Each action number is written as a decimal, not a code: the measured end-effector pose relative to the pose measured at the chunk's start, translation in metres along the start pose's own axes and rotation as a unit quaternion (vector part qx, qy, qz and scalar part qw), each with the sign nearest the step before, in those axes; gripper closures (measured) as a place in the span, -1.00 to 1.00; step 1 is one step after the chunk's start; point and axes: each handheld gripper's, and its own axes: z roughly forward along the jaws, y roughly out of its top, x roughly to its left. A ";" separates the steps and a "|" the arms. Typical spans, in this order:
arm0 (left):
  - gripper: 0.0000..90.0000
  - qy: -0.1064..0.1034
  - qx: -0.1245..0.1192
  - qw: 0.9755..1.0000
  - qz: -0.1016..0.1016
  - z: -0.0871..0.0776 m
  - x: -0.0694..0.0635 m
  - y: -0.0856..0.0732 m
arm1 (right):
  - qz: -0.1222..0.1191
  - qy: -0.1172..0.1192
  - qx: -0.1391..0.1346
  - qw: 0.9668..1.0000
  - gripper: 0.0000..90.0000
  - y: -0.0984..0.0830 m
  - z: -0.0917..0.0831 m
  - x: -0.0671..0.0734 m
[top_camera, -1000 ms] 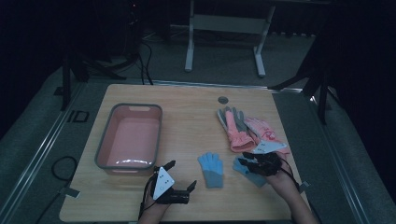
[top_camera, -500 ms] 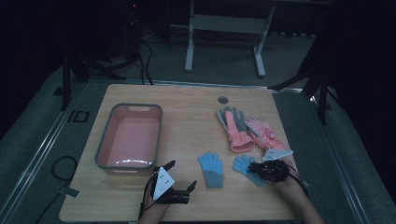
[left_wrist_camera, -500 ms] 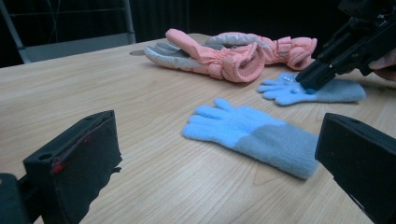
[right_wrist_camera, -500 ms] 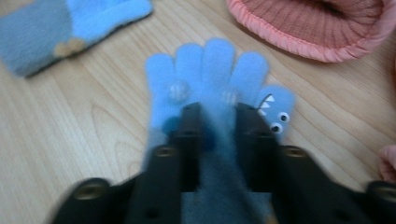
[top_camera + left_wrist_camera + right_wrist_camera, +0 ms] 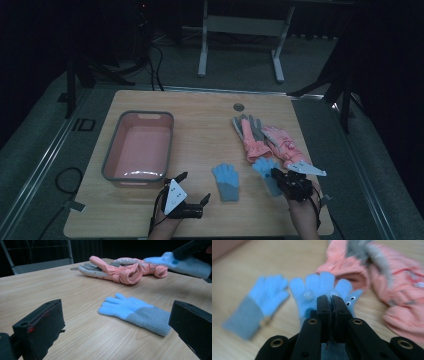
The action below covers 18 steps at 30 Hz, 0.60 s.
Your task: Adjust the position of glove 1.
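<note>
A blue knit glove with a grey cuff (image 5: pixel 226 180) (image 5: pixel 135 310) (image 5: pixel 262 297) lies flat near the table's front. My left gripper (image 5: pixel 194 187) (image 5: pixel 116 308) rests just to its left, open, with the glove ahead of the jaws and not touched. A second blue glove with small eyes (image 5: pixel 264 166) (image 5: pixel 317 285) (image 5: pixel 185 262) is pinched in my right gripper (image 5: pixel 276 175) (image 5: pixel 330 300). Those jaws have just been closing on it and are now shut on its fabric, which sits slightly off the wood. Two pink and grey gloves (image 5: pixel 260 137) (image 5: pixel 117 271) (image 5: pixel 402 290) lie behind it.
A pink basin (image 5: pixel 137 145) with nothing in it stands at the left of the wooden table (image 5: pixel 200 120). A small round hole (image 5: pixel 239 106) sits near the far edge. A metal stand (image 5: pixel 240 30) is on the floor beyond the table.
My right gripper's jaws closed on the second blue glove and the hand shifted a little, lifting the glove slightly. The left gripper and the flat glove stayed put.
</note>
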 end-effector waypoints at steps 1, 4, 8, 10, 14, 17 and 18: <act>-1.00 0.000 0.000 1.000 0.000 0.000 0.000 0.000 | 0.031 -0.036 -0.007 0.999 0.91 -0.001 -0.006 0.008; -1.00 0.000 0.000 1.000 -0.002 0.000 0.000 0.000 | 0.078 -0.057 -0.008 0.995 0.91 -0.011 -0.004 0.012; -1.00 0.000 0.000 1.000 -0.003 0.000 0.000 0.000 | 0.125 -0.094 -0.002 0.988 0.91 -0.031 0.011 0.013; -1.00 0.000 -0.001 1.000 -0.002 0.000 0.000 0.000 | 0.135 -0.096 -0.002 0.986 0.91 -0.034 0.014 0.012; -1.00 -0.002 -0.002 1.000 -0.003 0.000 0.000 0.000 | 0.145 -0.113 0.021 0.983 0.89 -0.050 0.035 0.011; -1.00 -0.002 -0.001 1.000 -0.002 0.000 0.000 0.000 | 0.146 -0.115 0.021 0.982 0.87 -0.053 0.038 0.011; -1.00 -0.003 -0.001 1.000 -0.001 0.000 0.000 0.000 | 0.144 -0.114 0.021 0.983 0.73 -0.054 0.038 0.012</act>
